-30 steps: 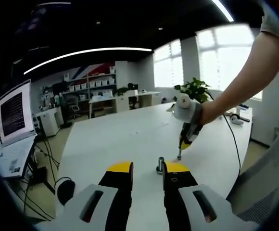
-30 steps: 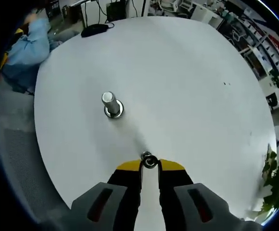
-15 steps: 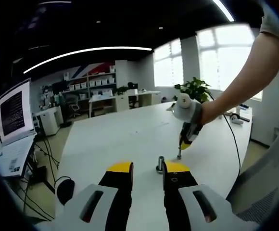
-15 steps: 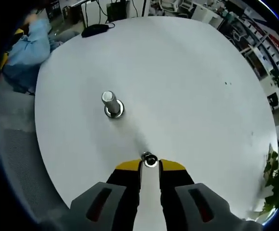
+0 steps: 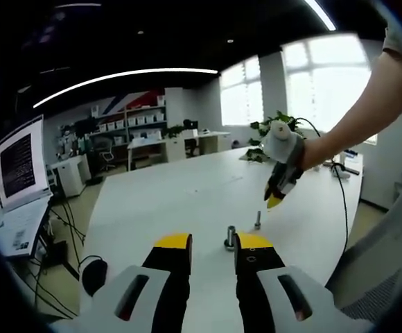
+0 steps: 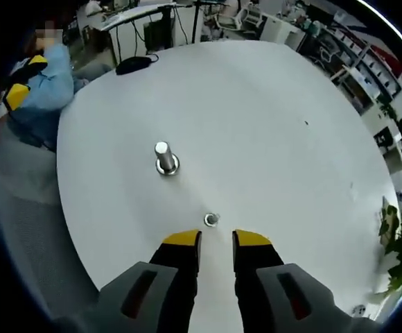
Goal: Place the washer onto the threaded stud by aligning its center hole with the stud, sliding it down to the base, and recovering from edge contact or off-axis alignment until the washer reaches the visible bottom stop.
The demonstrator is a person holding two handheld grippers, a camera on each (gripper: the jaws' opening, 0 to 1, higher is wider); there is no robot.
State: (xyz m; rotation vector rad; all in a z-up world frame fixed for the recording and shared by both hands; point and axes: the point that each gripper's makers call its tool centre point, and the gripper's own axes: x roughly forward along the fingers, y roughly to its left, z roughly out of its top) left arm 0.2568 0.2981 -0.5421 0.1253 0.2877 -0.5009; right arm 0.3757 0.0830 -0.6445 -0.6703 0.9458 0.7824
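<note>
Right gripper view showed the right tongs (image 6: 215, 239) parted and empty, raised above the white counter (image 6: 277, 139). The washer (image 6: 211, 220) lay flat on the counter just ahead of the tips, at lower centre of the frame. The stud (image 6: 164, 158) stood upright on its round base farther up and to the left, its long axis vertical, apart from the washer. The right tongs looked the nearer pair to the washer, so the reach would likely run from lower centre toward upper left.

Left gripper view had the left tongs (image 5: 212, 243) narrowly parted and holding nothing at the bottom, the stud (image 5: 230, 237) just beyond their tips, and the right tongs (image 5: 276, 200) hanging above the washer (image 5: 258, 223). Shelves, desks, windows and a plant (image 5: 274, 128) filled the office behind.
</note>
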